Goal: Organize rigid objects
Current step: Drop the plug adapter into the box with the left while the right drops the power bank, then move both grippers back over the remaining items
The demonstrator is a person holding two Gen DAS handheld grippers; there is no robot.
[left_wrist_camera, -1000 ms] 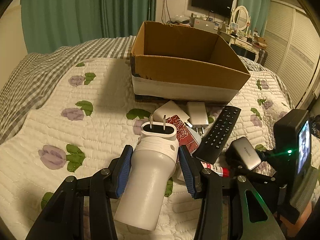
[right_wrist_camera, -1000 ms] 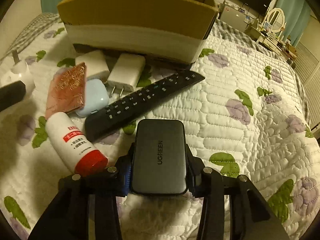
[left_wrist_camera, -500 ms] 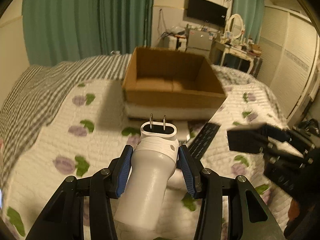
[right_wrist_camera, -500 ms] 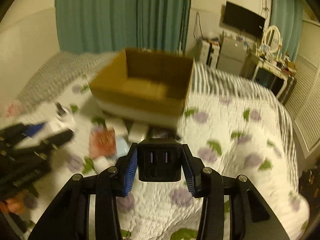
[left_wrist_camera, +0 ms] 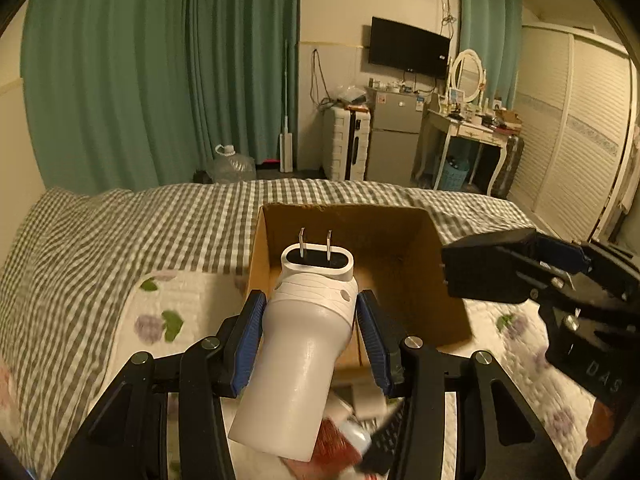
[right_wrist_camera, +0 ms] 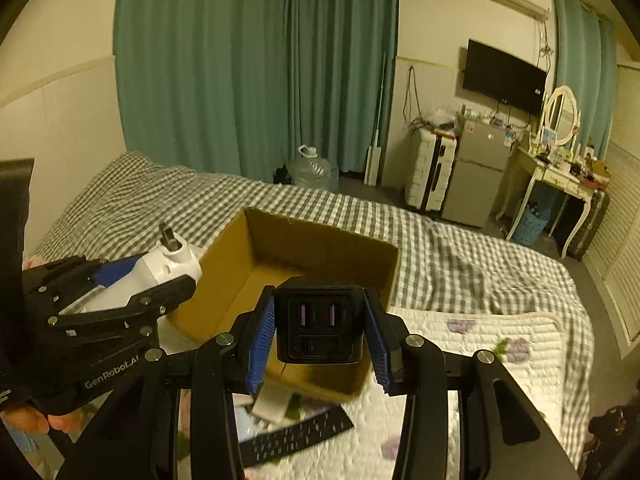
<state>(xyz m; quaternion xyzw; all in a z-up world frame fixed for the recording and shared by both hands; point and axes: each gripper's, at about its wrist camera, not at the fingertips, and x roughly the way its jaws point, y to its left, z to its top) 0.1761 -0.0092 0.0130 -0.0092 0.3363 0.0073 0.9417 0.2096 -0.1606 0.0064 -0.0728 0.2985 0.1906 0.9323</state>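
Up in the air, the left gripper (left_wrist_camera: 310, 336) pinches a white plug-in device (left_wrist_camera: 302, 352) between its blue pads (left_wrist_camera: 248, 340), the two metal prongs pointing forward and slightly up toward the open cardboard box (left_wrist_camera: 404, 240). Its fingers reach out level over the near left part of the box, with the device's prong end above the box's near wall. Beside it, the right gripper (right_wrist_camera: 320, 336) is clamped on a dark multi-port charger (right_wrist_camera: 320, 330), port face turned toward the camera, two purple-lit sockets in its upper row. That gripper is raised too, held just at the box's near rim, a little right of the left one; in the left wrist view it appears as a black block with dark linkage (left_wrist_camera: 532, 276) over the box's right wall. The box sits on a quilted floral bedspread (right_wrist_camera: 500, 352) laid over a grey checked sheet (left_wrist_camera: 120, 232). Below the grippers, at the near foot of the box, lie a black remote control (right_wrist_camera: 296, 436), a white adapter (right_wrist_camera: 272, 402) and a blurred red item (left_wrist_camera: 336, 444). Part of the person's hand (right_wrist_camera: 30, 420) shows at the lower left edge of the right wrist view.
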